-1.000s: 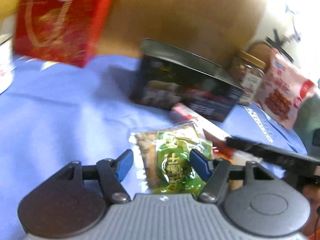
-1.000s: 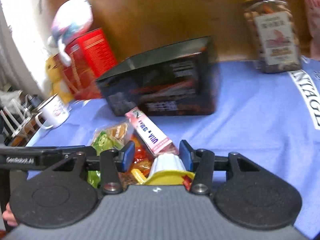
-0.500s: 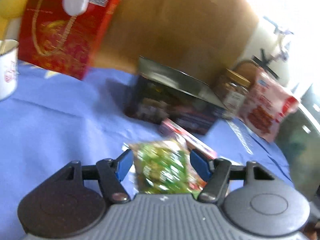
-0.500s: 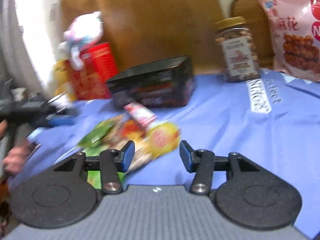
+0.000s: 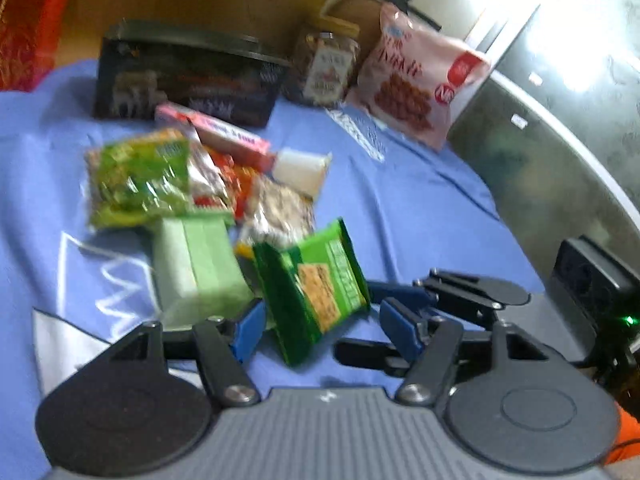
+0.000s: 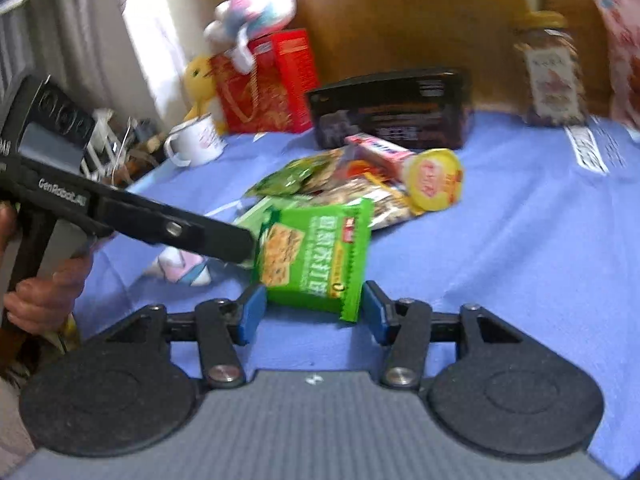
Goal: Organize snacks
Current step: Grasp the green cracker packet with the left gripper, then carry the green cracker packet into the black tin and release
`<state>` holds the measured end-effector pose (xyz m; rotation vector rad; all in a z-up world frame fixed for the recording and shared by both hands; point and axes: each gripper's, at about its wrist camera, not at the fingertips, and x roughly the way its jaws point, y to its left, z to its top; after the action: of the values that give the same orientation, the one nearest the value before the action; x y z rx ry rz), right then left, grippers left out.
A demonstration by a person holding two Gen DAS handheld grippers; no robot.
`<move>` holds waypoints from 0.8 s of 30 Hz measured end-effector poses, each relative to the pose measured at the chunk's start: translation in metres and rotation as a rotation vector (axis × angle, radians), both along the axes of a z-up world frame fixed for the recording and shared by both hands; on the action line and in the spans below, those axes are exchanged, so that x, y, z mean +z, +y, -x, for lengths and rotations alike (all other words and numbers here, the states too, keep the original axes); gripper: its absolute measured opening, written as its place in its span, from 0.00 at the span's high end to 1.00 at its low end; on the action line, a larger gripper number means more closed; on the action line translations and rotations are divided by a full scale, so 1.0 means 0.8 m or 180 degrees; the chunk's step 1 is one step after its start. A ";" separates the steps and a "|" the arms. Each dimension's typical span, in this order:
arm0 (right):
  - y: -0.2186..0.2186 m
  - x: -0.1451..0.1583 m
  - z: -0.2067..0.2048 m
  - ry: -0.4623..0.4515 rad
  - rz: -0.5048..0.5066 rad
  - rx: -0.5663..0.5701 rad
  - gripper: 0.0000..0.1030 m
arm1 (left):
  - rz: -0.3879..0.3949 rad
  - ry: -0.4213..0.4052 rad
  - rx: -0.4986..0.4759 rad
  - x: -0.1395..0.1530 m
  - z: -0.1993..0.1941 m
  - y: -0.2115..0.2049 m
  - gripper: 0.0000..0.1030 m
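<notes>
Green cracker packet (image 6: 316, 254) stands tilted on the blue cloth (image 6: 500, 248), between my right gripper's (image 6: 313, 311) pads, whose jaws have just been opening. My left gripper (image 5: 324, 330) is unclenched, empty, beside the snack pile (image 5: 208, 184).

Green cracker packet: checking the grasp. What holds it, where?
Cannot tell: packet sits by its side edges between left gripper and right gripper fingers; right's just opened wider.
</notes>
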<state>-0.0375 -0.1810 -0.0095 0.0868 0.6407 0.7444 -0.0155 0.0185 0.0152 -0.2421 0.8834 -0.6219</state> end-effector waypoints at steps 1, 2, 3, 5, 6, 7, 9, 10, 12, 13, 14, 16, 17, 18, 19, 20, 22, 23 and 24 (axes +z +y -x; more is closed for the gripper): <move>0.006 -0.001 0.004 -0.0060 0.0070 0.0020 0.39 | -0.0014 0.0022 0.0007 -0.003 0.000 -0.004 0.38; 0.010 -0.002 0.007 -0.0118 0.0130 0.0030 0.39 | -0.0014 0.0041 0.0017 -0.006 -0.001 -0.007 0.40; 0.016 -0.002 0.010 -0.0170 0.0193 0.0038 0.39 | -0.0007 0.0079 0.0031 -0.010 -0.003 -0.009 0.40; 0.024 -0.003 0.013 -0.0257 0.0302 0.0077 0.39 | 0.0017 0.0061 0.0061 -0.010 -0.007 -0.011 0.42; 0.028 -0.003 0.015 -0.0306 0.0358 0.0090 0.39 | 0.0029 0.0061 0.0085 -0.011 -0.008 -0.012 0.43; 0.033 -0.004 0.018 -0.0363 0.0428 0.0071 0.39 | 0.0051 0.0066 0.0097 -0.013 -0.008 -0.009 0.46; 0.039 -0.006 0.021 -0.0431 0.0521 0.0031 0.39 | 0.0070 0.0075 0.0125 -0.014 -0.006 -0.005 0.49; 0.040 -0.006 0.022 -0.0441 0.0535 0.0012 0.39 | 0.0064 0.0076 0.0140 -0.014 -0.006 -0.005 0.54; 0.040 -0.006 0.023 -0.0443 0.0521 -0.0030 0.41 | -0.0004 0.0062 0.0171 -0.013 -0.004 -0.004 0.64; 0.040 -0.006 0.024 -0.0450 0.0519 -0.0058 0.44 | -0.0021 0.0054 0.0180 -0.013 -0.002 -0.003 0.65; 0.041 -0.006 0.026 -0.0465 0.0527 -0.0103 0.50 | -0.0009 0.0056 0.0174 -0.011 -0.001 0.000 0.66; 0.040 -0.005 0.030 -0.0480 0.0492 -0.0153 0.55 | 0.0025 0.0030 0.0196 -0.005 0.006 0.002 0.68; 0.038 -0.004 0.032 -0.0475 0.0439 -0.0153 0.59 | 0.0033 0.0003 0.0193 0.000 0.008 0.005 0.69; 0.037 -0.003 0.035 -0.0478 0.0405 -0.0160 0.61 | 0.0051 -0.0026 0.0186 0.005 0.011 0.007 0.70; 0.037 -0.001 0.038 -0.0495 0.0397 -0.0176 0.63 | 0.0078 -0.0059 0.0173 0.011 0.014 0.010 0.72; 0.037 0.001 0.041 -0.0521 0.0396 -0.0189 0.64 | 0.0093 -0.0104 0.0157 0.018 0.015 0.012 0.72; 0.036 0.011 0.046 -0.0604 0.0357 -0.0215 0.64 | 0.0099 -0.0218 0.0154 0.033 0.018 0.015 0.72; 0.032 0.015 0.044 -0.0644 0.0328 -0.0201 0.65 | 0.0112 -0.0257 0.0161 0.039 0.018 0.016 0.72; 0.030 0.020 0.042 -0.0688 0.0295 -0.0198 0.65 | 0.0139 -0.0291 0.0158 0.046 0.016 0.018 0.72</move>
<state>-0.0710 -0.1570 0.0066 -0.0581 0.4633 0.6526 -0.0279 0.0326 0.0521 -0.2722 0.7743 -0.6020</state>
